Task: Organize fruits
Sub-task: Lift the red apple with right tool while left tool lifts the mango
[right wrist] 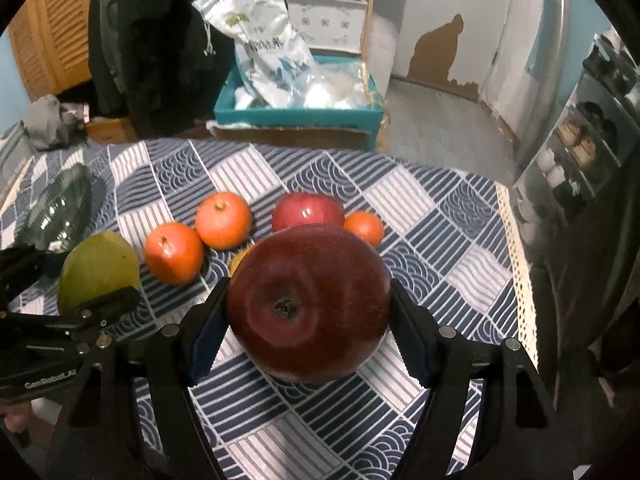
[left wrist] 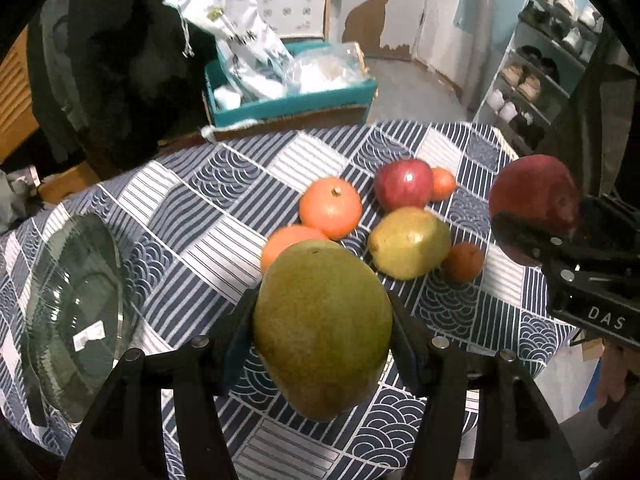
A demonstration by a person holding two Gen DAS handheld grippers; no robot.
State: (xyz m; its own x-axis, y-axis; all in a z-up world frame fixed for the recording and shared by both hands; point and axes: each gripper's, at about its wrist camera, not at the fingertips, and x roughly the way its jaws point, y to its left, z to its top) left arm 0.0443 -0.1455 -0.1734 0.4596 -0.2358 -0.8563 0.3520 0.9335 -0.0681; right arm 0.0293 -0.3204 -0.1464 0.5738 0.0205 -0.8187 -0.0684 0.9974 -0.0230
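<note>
Left gripper (left wrist: 322, 332) clamped on a green-yellow mango (left wrist: 322, 332), both pads against its sides, fruit lifted clear of the patterned tablecloth (left wrist: 192, 216). Right gripper (right wrist: 308, 304) pinching a dark red apple (right wrist: 308, 304), stem end toward the camera, pads pressed on both flanks, also off the cloth.

Beyond the left tongs: two oranges (left wrist: 330, 206) touching each other just ahead; further right a yellow-green pear-like fruit (left wrist: 408, 242), a second red apple (left wrist: 404, 184) with a small orange fruit (left wrist: 443, 183) beside it, and a small brownish-orange fruit (left wrist: 462, 262) against the pear-like one. Left of the left tongs: glass bowl (left wrist: 72, 312) with a white sticker, print too small to read.

Lettering "DAS" noted on the right tool's body in the left view; "GenRobot.AI" on the left tool's body in the right view.

Past the table edge, ahead of both tongs: teal box (right wrist: 296, 114) holding a white printed bag (right wrist: 264, 48), characters illegible.
</note>
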